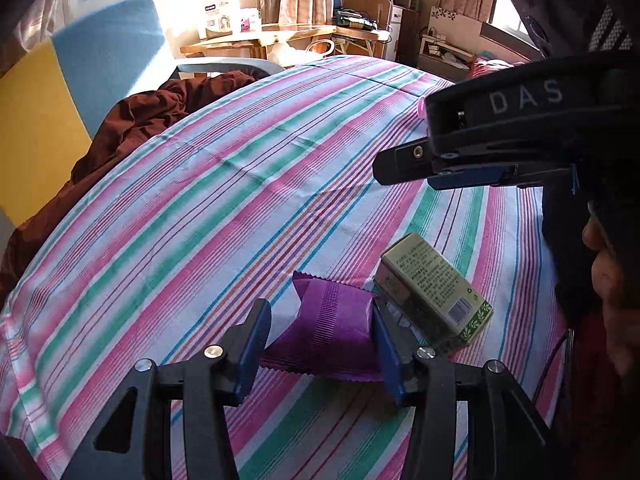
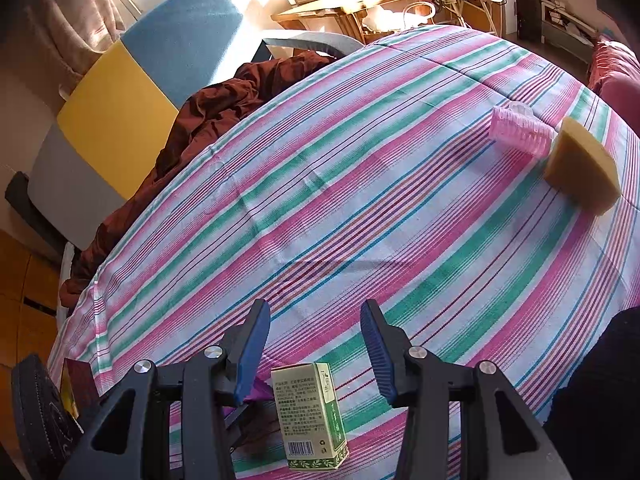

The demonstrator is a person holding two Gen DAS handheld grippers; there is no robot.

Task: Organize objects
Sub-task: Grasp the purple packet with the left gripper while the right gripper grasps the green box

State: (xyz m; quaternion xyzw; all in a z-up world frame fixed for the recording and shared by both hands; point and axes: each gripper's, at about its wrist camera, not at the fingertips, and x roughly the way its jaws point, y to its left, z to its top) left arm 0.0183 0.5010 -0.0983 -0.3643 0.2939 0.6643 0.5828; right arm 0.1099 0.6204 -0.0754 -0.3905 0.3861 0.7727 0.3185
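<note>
A purple snack packet point(image 1: 332, 328) lies on the striped tablecloth point(image 1: 240, 200). My left gripper point(image 1: 320, 344) is shut on it, the blue pads point(image 1: 384, 344) touching its two sides. Just right of it lies a green-and-cream box point(image 1: 436, 288), tilted, one end against the packet. My right gripper point(image 1: 400, 170) hovers above the table at the upper right. In the right wrist view the right gripper point(image 2: 316, 340) stands open with nothing between its fingers. The box point(image 2: 308, 412) lies on the cloth below the fingers, and a corner of the purple packet point(image 2: 260, 392) peeks out beside it.
A pink hair roller point(image 2: 520, 130) and a yellow sponge wedge point(image 2: 580, 168) sit at the table's far right. A brown cloth point(image 1: 140, 128) is heaped at the left edge, by a blue and yellow chair point(image 1: 100, 60). A person's hand point(image 1: 608, 280) is at the right.
</note>
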